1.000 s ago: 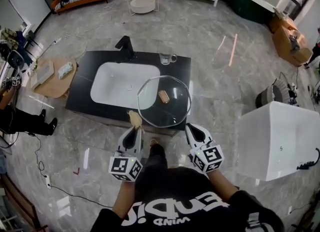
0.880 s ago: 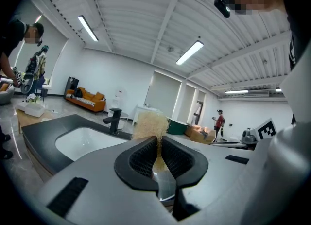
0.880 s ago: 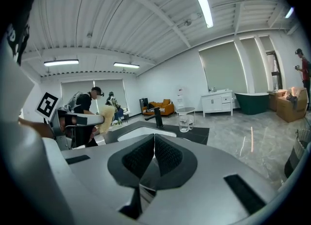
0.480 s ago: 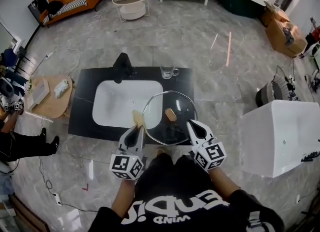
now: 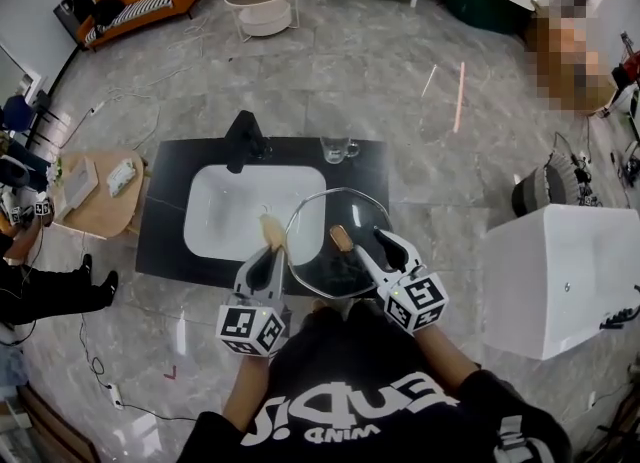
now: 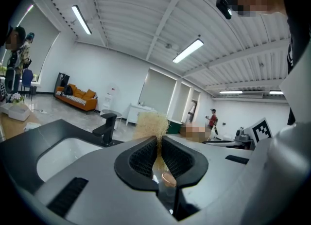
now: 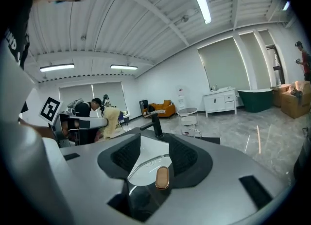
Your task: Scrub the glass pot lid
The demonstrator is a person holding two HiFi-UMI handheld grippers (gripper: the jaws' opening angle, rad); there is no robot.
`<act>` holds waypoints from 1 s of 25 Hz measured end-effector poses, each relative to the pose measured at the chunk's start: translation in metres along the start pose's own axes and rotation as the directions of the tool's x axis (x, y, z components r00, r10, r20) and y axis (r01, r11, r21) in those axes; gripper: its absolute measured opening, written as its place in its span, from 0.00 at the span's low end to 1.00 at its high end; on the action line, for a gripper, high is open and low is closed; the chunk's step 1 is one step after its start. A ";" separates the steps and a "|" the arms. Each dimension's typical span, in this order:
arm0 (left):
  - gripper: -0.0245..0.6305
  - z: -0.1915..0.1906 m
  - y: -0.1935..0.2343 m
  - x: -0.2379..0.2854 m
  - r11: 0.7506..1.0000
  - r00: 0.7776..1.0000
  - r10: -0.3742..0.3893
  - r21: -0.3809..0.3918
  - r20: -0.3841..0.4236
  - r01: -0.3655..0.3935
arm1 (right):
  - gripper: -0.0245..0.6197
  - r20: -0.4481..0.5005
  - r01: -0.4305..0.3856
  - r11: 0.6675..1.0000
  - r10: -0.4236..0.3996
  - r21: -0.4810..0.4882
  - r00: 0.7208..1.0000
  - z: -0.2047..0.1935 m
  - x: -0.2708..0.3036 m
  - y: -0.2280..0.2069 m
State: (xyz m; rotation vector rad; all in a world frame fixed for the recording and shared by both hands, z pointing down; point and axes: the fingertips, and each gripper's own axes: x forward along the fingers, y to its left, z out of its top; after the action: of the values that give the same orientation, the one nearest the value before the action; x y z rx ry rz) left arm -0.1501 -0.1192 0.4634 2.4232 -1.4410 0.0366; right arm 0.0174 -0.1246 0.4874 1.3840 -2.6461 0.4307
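The round glass pot lid point(image 5: 330, 213) lies on the black counter point(image 5: 165, 241), overlapping the right rim of the white sink point(image 5: 235, 213). Its brown knob point(image 5: 341, 238) sits at the centre. My right gripper point(image 5: 370, 244) reaches over the lid's near side. Its jaws are opening, and the knob point(image 7: 162, 177) stands low between the pads, untouched. In the right gripper view the lid's rim point(image 7: 148, 163) curves between the right gripper's point(image 7: 154, 157) jaws. My left gripper point(image 5: 270, 256) is shut on a yellow scrub pad point(image 5: 271, 231) beside the lid's left edge. That scrub pad point(image 6: 152, 124) sticks up from the left gripper point(image 6: 159, 145).
A black faucet point(image 5: 247, 137) stands behind the sink, and a glass mug point(image 5: 337, 149) sits at the counter's back right. A large white box point(image 5: 560, 271) stands on the floor to the right. A round wooden table point(image 5: 100, 186) and a seated person point(image 5: 45, 286) are at the left.
My right gripper has moved from the lid's near right edge in over the knob, and its jaws have spread apart. The left gripper with the pad has come up to the lid's left edge.
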 end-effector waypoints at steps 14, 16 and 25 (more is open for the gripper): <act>0.09 -0.007 0.011 0.014 0.997 0.997 0.081 -0.016 0.002 -0.081 | 0.44 -0.235 -0.122 0.986 0.093 -0.115 0.968 -0.051 0.067 -0.003; 0.09 -0.008 0.012 0.014 0.996 0.996 0.089 -0.017 -0.001 -0.089 | 0.44 -0.271 -0.129 0.983 0.090 -0.131 0.958 -0.063 0.076 -0.003; 0.09 -0.018 0.014 0.020 0.995 0.995 0.098 -0.016 -0.028 -0.099 | 0.44 -0.431 -0.091 0.983 0.012 -0.162 0.902 -0.121 0.099 -0.013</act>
State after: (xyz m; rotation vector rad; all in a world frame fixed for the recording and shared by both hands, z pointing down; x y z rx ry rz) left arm -0.1497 -0.1376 0.4878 2.3272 -1.5416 0.0787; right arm -0.0309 -0.1718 0.6289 1.0262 -2.2978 0.4326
